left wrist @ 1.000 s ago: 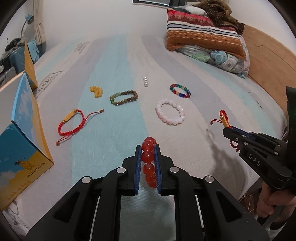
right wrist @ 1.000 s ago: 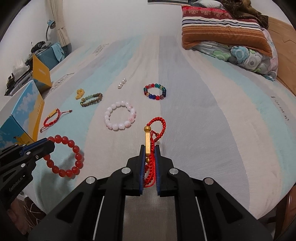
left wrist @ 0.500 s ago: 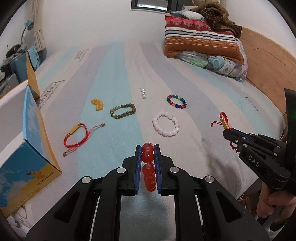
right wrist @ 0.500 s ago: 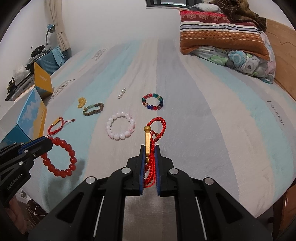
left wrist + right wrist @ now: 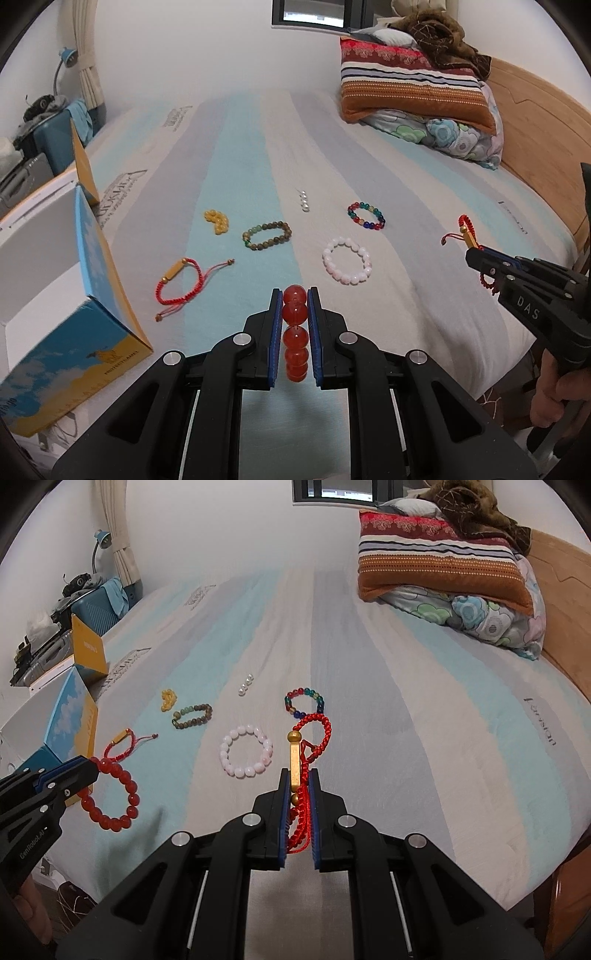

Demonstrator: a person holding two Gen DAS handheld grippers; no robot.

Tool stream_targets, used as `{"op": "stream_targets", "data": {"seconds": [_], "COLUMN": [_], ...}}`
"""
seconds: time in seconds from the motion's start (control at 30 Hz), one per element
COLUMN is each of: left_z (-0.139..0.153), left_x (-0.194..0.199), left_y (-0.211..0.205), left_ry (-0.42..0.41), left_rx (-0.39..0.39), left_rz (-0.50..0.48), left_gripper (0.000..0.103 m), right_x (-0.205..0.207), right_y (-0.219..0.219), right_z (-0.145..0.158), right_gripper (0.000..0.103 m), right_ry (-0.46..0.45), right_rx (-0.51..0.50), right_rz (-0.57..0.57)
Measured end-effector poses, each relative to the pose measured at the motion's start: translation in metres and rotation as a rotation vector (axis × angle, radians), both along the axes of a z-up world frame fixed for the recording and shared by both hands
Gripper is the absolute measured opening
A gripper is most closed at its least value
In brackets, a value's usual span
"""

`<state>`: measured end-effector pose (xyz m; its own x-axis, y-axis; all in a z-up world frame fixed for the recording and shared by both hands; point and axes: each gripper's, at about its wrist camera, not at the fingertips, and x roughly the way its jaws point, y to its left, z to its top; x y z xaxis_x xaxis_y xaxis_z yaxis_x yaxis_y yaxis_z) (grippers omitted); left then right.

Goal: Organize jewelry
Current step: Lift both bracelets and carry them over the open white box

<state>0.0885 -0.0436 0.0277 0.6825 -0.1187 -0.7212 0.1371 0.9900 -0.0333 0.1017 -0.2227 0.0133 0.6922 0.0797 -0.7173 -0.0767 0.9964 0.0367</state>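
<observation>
My left gripper [image 5: 294,295] is shut on a red bead bracelet [image 5: 295,332], which hangs as a loop [image 5: 110,797] above the bed in the right wrist view. My right gripper [image 5: 298,775] is shut on a red cord bracelet with a gold bar [image 5: 294,764]; the left wrist view shows that cord bracelet [image 5: 466,230] at the far right. On the striped bedsheet [image 5: 424,258] lie a second red cord bracelet [image 5: 177,280], a yellow bead cluster [image 5: 218,220], a brown-green bead bracelet [image 5: 266,235], small pearls [image 5: 304,201], a multicolour bead bracelet [image 5: 365,216] and a pink bead bracelet [image 5: 346,266].
An open blue and yellow box [image 5: 66,332] stands at the bed's left edge. Pillows [image 5: 417,92] are piled at the far right against a wooden headboard [image 5: 535,147]. A suitcase and clutter [image 5: 44,147] sit beyond the left side. A hand [image 5: 557,391] holds the right gripper.
Both grippers have risen with their bracelets still held, so the bed and the jewellery on it look farther away. The jewellery lying on the sheet has not moved.
</observation>
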Motion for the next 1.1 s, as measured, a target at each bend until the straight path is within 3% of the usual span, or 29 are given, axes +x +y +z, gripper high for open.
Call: {"op": "stream_targets", "data": {"seconds": [0.57, 1.1], "left_z": [0.039, 0.082], "left_x": [0.008, 0.010], "left_y": [0.032, 0.085], "left_ry": [-0.021, -0.067], "left_rx": [0.015, 0.031], "left_rz": [0.036, 0.130], "left_gripper": [0.013, 0.013], "right_x": [0.026, 0.050], "right_y": [0.021, 0.074], "right_z": [0.033, 0.068], "right_gripper": [0.008, 0.008], "right_ry": [0.027, 0.017], "right_rx": [0.014, 0.016], "right_rz": [0.046, 0.121]}}
